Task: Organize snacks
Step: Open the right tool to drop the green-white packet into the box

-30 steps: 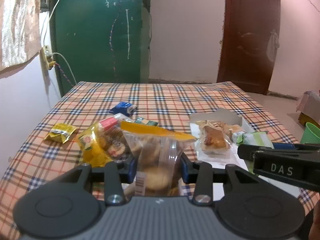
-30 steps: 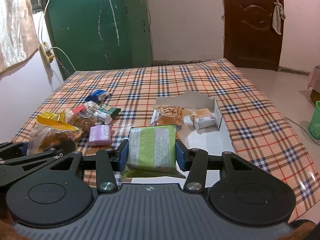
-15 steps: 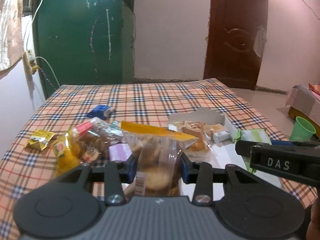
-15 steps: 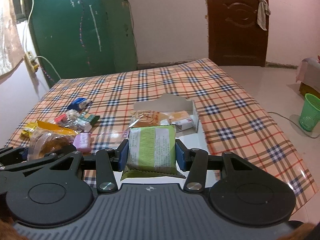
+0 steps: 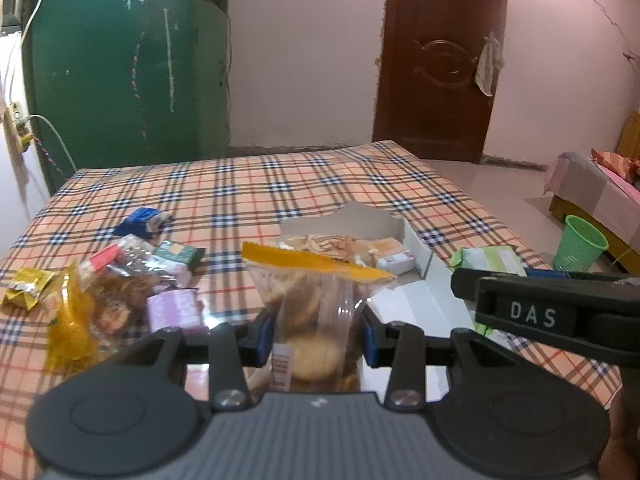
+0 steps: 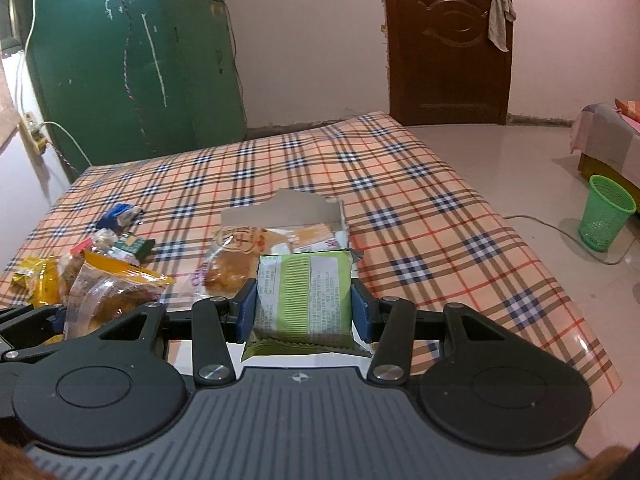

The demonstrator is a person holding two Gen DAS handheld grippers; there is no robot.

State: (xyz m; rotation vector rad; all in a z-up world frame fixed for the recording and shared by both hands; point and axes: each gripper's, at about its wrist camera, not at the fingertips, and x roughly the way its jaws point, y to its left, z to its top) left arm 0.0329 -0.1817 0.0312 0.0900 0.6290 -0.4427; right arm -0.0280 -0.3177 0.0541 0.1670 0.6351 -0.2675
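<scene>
My left gripper [image 5: 316, 334] is shut on a clear bag of biscuits with a yellow top strip [image 5: 312, 312], held above the checked tablecloth. My right gripper [image 6: 304, 308] is shut on a green and white snack packet [image 6: 306, 296]. Both are held just in front of an open white cardboard box [image 6: 304, 206] that holds a wrapped bun [image 6: 236, 256] and small packets. In the left wrist view the right gripper's black arm [image 5: 552, 316] crosses the right side, with the green packet [image 5: 488, 258] behind it. The box [image 5: 420, 240] shows beyond the biscuit bag.
Loose snacks lie left of the box: a yellow bag [image 5: 72, 320], a pink packet [image 5: 174, 312], a blue packet [image 5: 142, 220], a small yellow sachet [image 5: 28, 286]. The checked table [image 6: 400, 184] drops off at the right edge. A green bin [image 6: 606, 212] stands on the floor.
Both grippers have moved to the right along the table with their packets held fast. The box has drifted left in both views and the loose snacks now sit further left.
</scene>
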